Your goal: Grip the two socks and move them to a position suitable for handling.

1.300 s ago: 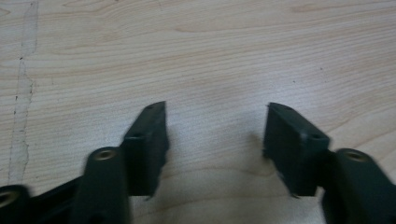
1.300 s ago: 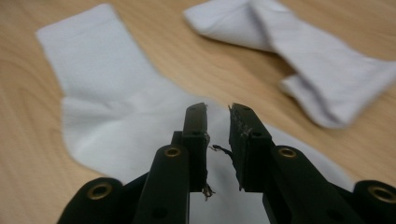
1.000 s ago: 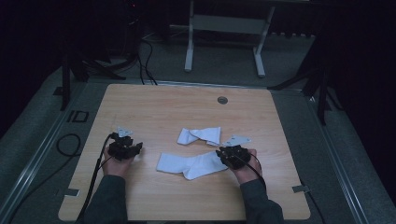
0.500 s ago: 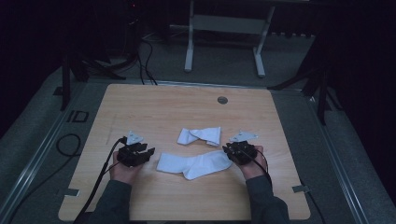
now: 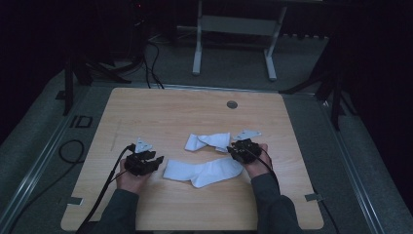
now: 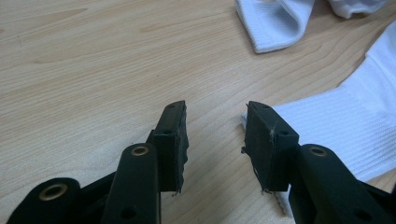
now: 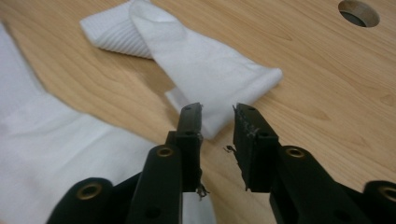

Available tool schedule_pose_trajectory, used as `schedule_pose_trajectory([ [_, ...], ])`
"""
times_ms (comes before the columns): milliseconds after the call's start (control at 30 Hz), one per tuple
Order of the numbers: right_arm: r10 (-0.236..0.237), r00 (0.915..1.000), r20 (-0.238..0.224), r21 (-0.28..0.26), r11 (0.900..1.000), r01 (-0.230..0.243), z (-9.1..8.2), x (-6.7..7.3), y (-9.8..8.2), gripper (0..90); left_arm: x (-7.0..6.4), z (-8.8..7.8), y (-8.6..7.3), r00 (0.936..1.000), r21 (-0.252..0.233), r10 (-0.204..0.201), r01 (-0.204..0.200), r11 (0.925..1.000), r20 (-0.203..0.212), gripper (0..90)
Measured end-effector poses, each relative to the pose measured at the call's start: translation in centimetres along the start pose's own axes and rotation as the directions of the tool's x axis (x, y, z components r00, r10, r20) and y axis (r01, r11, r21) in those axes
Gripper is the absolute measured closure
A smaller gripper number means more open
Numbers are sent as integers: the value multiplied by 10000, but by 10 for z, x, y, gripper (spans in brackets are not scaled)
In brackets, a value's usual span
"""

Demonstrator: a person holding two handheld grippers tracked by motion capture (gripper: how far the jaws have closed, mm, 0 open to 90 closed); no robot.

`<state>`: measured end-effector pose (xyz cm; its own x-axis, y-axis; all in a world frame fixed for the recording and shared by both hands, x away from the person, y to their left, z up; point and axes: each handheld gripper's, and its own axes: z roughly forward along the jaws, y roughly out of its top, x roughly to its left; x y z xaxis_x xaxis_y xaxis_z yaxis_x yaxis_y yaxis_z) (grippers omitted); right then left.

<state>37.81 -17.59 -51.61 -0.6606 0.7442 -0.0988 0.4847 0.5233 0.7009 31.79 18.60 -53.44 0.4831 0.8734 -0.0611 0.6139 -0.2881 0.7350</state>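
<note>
Two white socks lie on the wooden table [image 5: 160,112]. The long sock [image 5: 202,171] lies flat between my hands, and the folded sock [image 5: 207,141] rests just behind it. My left gripper [image 5: 157,161] is at the long sock's left end. In the left gripper view [image 6: 215,135] its jaws have just closed a little but still stand open, with the long sock's cuff [image 6: 345,135] beside the right jaw and nothing between the pads. My right gripper [image 5: 232,148] has just opened wider. Its open jaws [image 7: 217,123] point at a corner of the folded sock [image 7: 201,65], with the long sock [image 7: 51,154] at their left.
A round cable hole [image 5: 232,104] sits near the table's far edge and appears again in the right gripper view [image 7: 358,12]. A grey metal stand [image 5: 234,29] is on the floor behind the table. Cables [image 5: 68,151] trail on the floor at the left.
My left gripper has moved right, up to the long sock's left end. My right gripper has shifted slightly back toward the folded sock. The socks lie as before.
</note>
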Motion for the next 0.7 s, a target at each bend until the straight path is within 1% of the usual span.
schedule_pose_trajectory([
  [133,23,10000,11,158,9999,-23,10,-2,4,638,0,0,0,10000,20,25,-25,10000,-75,587],
  [200,35,10000,-90,264,9996,-33,14,-2,4,589,0,0,0,9999,44,48,-47,10000,-105,584],
  [267,67,9999,-131,349,9994,-63,16,-2,5,562,0,0,0,9999,38,54,-53,10000,-127,582],
  [367,13,10000,-70,433,9991,-10,18,-1,7,516,1,0,0,9998,49,55,-54,10000,-183,581],
  [467,1,10000,19,594,9982,-2,22,-1,9,441,1,0,-1,9998,105,62,-60,9999,-208,579],
  [600,117,9998,130,892,9959,-128,28,-3,9,407,1,0,0,9997,76,61,-59,10000,-250,579],
  [700,153,9999,62,1084,9940,-159,33,-4,8,439,1,0,-1,9995,102,95,-92,9999,-301,579],
])
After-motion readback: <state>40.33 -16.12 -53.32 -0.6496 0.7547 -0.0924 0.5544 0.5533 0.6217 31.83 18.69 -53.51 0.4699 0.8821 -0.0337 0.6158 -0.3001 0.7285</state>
